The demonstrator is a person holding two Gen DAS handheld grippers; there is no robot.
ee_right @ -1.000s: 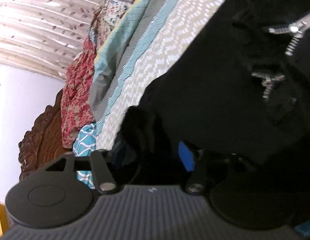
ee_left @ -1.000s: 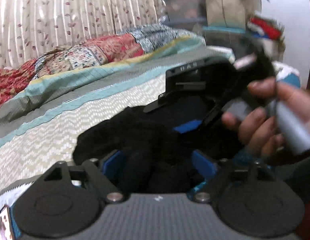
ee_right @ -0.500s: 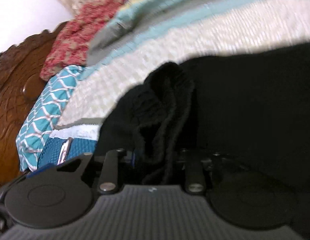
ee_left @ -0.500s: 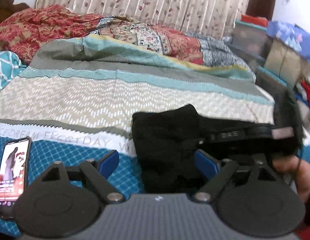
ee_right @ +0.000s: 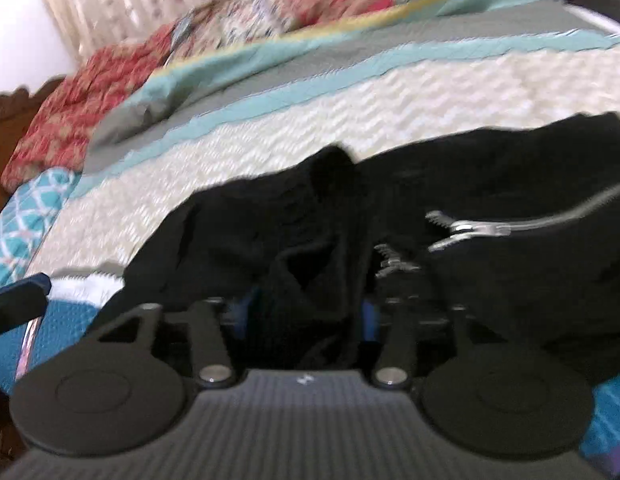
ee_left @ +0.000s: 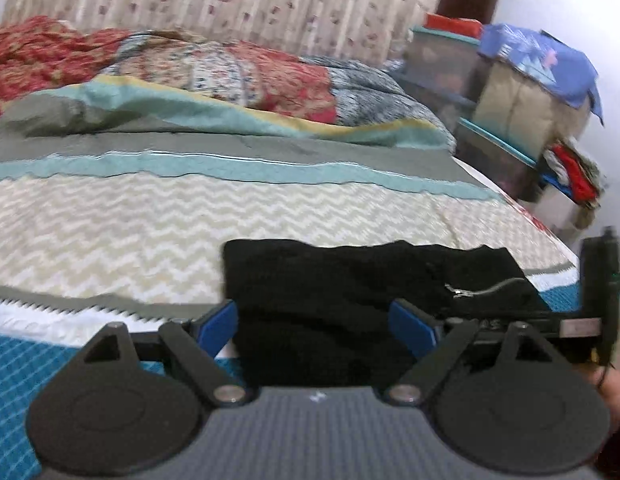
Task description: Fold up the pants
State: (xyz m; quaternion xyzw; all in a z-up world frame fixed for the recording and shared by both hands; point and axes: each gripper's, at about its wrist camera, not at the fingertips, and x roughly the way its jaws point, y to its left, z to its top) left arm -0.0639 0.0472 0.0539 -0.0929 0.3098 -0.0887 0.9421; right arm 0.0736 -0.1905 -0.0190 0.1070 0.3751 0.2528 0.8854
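Note:
Black pants [ee_left: 329, 280] lie folded into a flat block on the bedspread, a silver zipper [ee_left: 455, 291] showing on their right part. My left gripper [ee_left: 315, 320] is open wide over their near left end, its blue pads clear of the cloth. In the right wrist view the pants [ee_right: 489, 184] fill the middle, the zipper [ee_right: 465, 228] on top. My right gripper [ee_right: 308, 312] has a raised fold of black cloth between its jaws, which are opening; blur hides whether the pads touch it. A hand [ee_left: 615, 384] shows at the lower right.
The bed [ee_left: 110, 232] has a zigzag and teal-striped cover. A crumpled floral quilt [ee_left: 250, 76] lies along its far side before a curtain. Stacked boxes and bags [ee_left: 509, 92] stand past the right edge. A wooden headboard [ee_right: 6, 112] is at the left.
The pants went from a bunched heap to a flat folded block. My left gripper let go and drew back. My right gripper clamped a fold half a second ago; its jaws now stand wider.

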